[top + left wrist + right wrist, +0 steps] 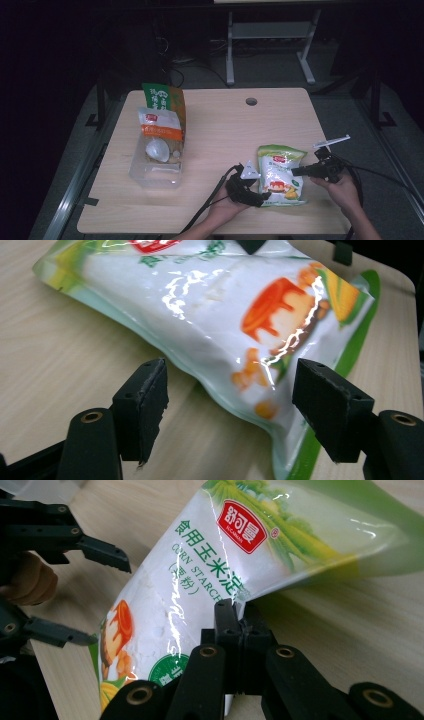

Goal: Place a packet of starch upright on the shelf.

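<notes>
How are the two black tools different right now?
The right tool is pinched shut on the edge of the corn starch bag; the left tool has its jaws wide apart, with the bag's lower corner lying between them, not squeezed. In the high view the right tool comes at the bag from its right side, the left tool from its lower left. Both are black, hand-held, with trailing cables.

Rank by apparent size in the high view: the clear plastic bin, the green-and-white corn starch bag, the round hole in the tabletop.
1. Clear plastic bin, largest.
2. Green-and-white corn starch bag; it lies nearer the camera, so the gap is uncertain.
3. Round hole in the tabletop, smallest.
</notes>
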Demonstrator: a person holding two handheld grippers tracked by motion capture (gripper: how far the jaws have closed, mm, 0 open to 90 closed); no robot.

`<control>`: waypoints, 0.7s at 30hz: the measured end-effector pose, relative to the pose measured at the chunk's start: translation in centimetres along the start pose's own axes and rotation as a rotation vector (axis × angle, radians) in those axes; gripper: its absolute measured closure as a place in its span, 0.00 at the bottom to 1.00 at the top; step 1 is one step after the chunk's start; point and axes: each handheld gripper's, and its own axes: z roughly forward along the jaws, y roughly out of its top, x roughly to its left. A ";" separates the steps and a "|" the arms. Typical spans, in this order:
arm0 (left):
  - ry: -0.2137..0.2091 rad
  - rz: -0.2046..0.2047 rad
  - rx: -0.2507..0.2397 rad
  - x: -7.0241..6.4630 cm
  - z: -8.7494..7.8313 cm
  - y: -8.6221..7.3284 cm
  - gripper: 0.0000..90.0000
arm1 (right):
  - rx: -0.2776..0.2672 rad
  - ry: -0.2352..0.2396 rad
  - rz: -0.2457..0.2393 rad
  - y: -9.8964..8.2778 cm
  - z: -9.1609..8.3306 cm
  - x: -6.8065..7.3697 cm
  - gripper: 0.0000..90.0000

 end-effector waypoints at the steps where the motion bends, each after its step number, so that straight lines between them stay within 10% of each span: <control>1: 0.001 -0.008 -0.003 0.2 -0.2 0.1 0.33 | -0.010 0.003 -0.010 0.0 -0.1 0.0 0.99; 13: -0.106 -0.199 -0.058 2.3 -0.5 0.5 0.41 | -0.093 0.032 -0.115 0.8 -1.3 1.8 0.99; 21: -0.160 -0.251 -0.117 3.6 -1.7 1.1 0.61 | -0.147 0.046 -0.177 2.1 -1.7 4.0 0.99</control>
